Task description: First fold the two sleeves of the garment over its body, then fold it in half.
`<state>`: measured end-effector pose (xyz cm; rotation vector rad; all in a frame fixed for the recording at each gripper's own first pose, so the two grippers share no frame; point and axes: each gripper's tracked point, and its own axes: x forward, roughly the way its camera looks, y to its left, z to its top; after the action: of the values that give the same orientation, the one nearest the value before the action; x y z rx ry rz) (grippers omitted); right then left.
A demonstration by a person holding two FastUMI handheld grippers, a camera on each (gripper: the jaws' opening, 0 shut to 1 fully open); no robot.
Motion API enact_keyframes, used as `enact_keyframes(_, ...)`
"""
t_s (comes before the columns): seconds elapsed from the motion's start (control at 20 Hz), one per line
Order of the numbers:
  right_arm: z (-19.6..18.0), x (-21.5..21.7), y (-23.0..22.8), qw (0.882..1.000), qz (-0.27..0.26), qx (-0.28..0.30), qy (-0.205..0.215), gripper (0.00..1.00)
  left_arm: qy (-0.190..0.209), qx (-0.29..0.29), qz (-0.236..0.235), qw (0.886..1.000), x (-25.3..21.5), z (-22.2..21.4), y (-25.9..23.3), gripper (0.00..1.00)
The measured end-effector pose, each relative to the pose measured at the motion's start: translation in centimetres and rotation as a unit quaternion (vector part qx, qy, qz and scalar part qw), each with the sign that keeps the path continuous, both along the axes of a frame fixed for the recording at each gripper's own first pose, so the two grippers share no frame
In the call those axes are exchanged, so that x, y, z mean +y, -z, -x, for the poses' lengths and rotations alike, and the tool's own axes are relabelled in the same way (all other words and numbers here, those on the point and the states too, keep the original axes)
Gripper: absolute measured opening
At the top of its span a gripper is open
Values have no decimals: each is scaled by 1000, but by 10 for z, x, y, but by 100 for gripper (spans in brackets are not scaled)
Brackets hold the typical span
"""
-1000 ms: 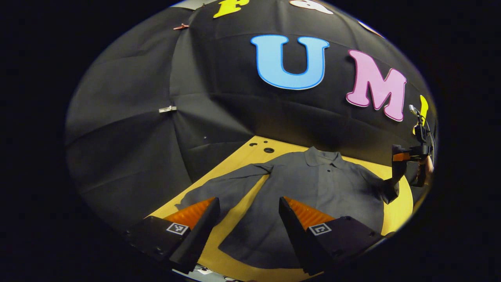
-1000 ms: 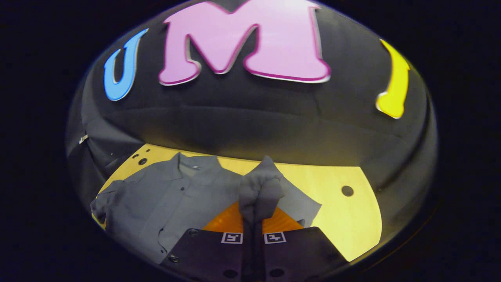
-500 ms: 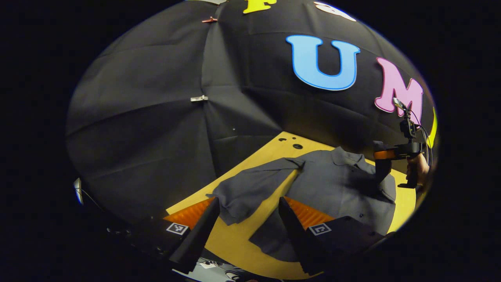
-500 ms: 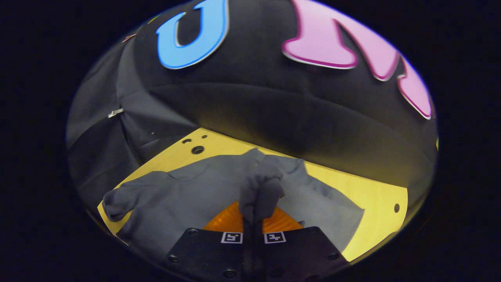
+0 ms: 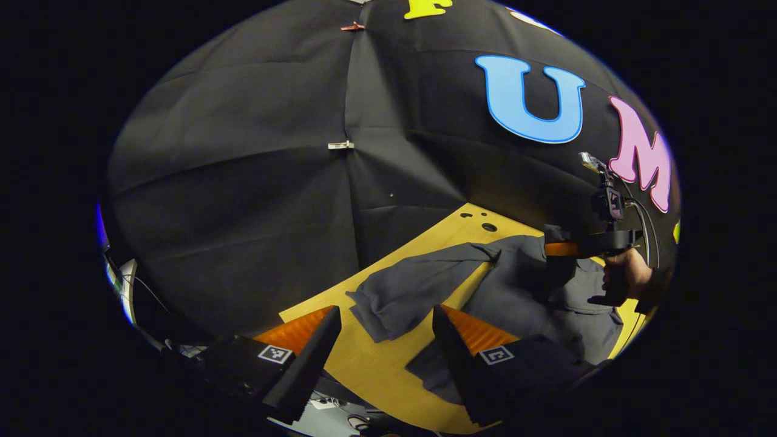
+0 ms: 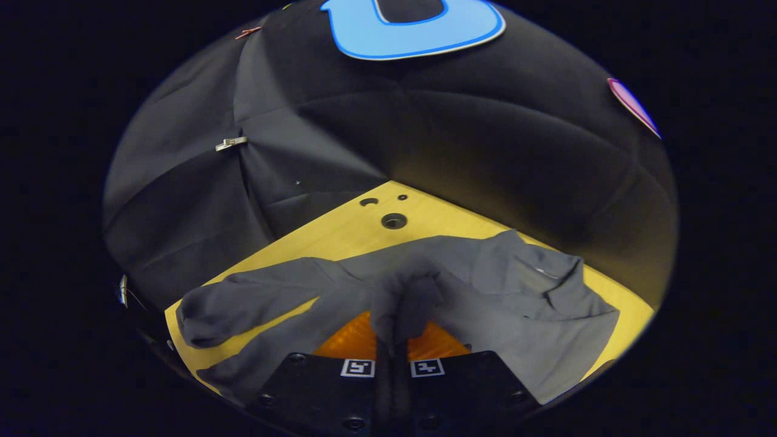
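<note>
Right gripper (image 6: pixel 393 337): jaws closed together on a bunched fold of the shirt's right sleeve (image 6: pixel 405 297), held above the shirt's body.
Left gripper (image 5: pixel 385 331): jaws wide apart, holding nothing, hanging over the bench with the left sleeve's cuff between the fingers at 12 o'clock.
Shirt (image 6: pixel 522 303): a grey collared garment, spread on the bench; collar toward 2 o'clock in the right gripper view.
Left sleeve (image 5: pixel 413 288): stretched flat and unfolded, reaching toward 8 o'clock from the shoulder in the left gripper view.
Bench (image 5: pixel 364 364): yellow wood, with round holes near its far corner.
Hand (image 5: pixel 625 276): at 3 o'clock in the left gripper view, gripping the right gripper's handle above the shirt.
</note>
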<state>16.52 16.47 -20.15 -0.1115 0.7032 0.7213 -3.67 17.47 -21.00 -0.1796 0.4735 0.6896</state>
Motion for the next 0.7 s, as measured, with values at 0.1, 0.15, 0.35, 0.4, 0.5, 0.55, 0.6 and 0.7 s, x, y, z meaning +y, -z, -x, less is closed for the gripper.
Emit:
enact_keyframes(0.1, 6, 12, 14, 1000, 6, 7, -10, 10, -9, 6, 1, 1000, 4, 2, 8, 95)
enact_keyframes(0.15, 8, 18, 18, 1000, 7, 9, -14, 14, -14, 10, 0, 1000, 7, 2, 12, 95)
enact_keyframes(0.35, 12, 32, 32, 1000, -2, 21, -14, 33, -29, 12, 17, 999, 19, -1, 26, 96)
enact_keyframes(0.4, 13, 35, 32, 1000, -8, 26, -11, 29, -34, 12, 24, 999, 22, 0, 30, 96)
enact_keyframes(0.5, 18, 44, 31, 999, -19, 33, -9, 61, -43, 10, 36, 998, 29, -4, 37, 95)
enact_keyframes(0.55, 19, 46, 28, 999, -23, 34, -12, 67, -43, 9, 40, 998, 32, -8, 40, 95)
enact_keyframes(0.6, 21, 45, 24, 999, -23, 31, -15, 78, -41, 11, 43, 998, 35, -12, 44, 96)
enact_keyframes(0.7, 27, 35, 10, 1000, -21, 17, -13, 100, -36, 17, 44, 998, 45, -22, 50, 95)
